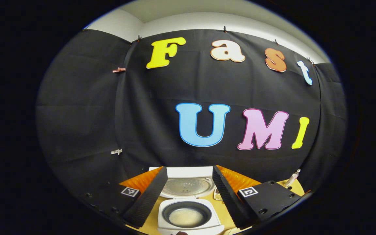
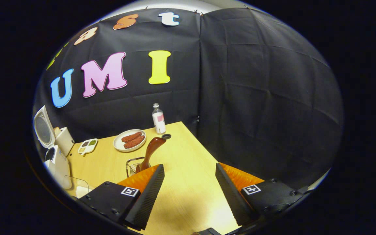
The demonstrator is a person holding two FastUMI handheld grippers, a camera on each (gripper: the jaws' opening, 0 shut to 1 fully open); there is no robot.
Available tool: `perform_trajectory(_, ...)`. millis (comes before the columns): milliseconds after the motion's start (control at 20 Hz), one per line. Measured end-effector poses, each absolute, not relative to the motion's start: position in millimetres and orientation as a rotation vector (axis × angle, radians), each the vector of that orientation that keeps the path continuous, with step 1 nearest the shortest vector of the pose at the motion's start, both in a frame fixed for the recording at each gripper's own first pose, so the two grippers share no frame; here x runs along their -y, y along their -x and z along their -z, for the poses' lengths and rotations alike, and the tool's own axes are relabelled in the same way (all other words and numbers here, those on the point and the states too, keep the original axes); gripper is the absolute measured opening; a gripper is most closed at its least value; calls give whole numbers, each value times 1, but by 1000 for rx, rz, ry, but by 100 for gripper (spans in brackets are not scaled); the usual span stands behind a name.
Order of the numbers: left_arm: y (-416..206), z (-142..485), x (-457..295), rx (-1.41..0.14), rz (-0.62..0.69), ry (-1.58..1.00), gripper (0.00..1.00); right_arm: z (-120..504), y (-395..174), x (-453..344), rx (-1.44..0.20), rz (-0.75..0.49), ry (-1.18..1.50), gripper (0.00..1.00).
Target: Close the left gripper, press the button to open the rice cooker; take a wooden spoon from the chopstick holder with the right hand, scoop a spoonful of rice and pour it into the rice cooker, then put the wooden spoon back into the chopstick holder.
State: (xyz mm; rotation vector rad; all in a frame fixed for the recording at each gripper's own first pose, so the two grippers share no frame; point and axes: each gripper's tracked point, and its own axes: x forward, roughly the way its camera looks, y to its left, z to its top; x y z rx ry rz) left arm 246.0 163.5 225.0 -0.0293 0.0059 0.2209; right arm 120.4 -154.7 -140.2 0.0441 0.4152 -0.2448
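Both grippers, left [image 1: 188,195] and right [image 2: 189,195], spread empty; wooden spoon [image 2: 151,150] in chopstick holder [image 2: 132,166] looks light, rigid, smooth — grab mid-handle.

**No readable writing on any object**

Low in each frame, the left gripper [image 1: 188,168] and right gripper [image 2: 189,165] carry square black-and-white coded markers [image 1: 130,192] with no letters or numbers. The bottle [image 2: 158,119] near the centre of the right gripper view has a label too small to read.
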Motion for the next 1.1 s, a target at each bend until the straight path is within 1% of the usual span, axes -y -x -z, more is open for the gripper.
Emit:
perform_trajectory(250,-317,-225,-194,-57,-216,-57,95,115,-92,161,-369,288,-14,99)
perform_trajectory(350,-347,-215,-201,-93,-192,-41,95,112,-81,160,-369,300,-2,99)
perform_trajectory(450,-373,-199,-212,-121,-202,-46,94,106,-71,162,-378,332,-5,99)
perform_trajectory(650,-415,-168,-225,-185,-190,26,93,83,-50,152,-336,350,-7,99)
perform_trajectory(900,-435,-133,-233,-292,-197,97,94,68,-39,133,-317,326,-10,99)
perform_trajectory(950,-433,-132,-233,-297,-204,97,99,64,-40,127,-308,318,-17,99)
perform_trajectory(1100,-418,-126,-223,-337,-202,101,98,61,-44,112,-288,275,-18,99)
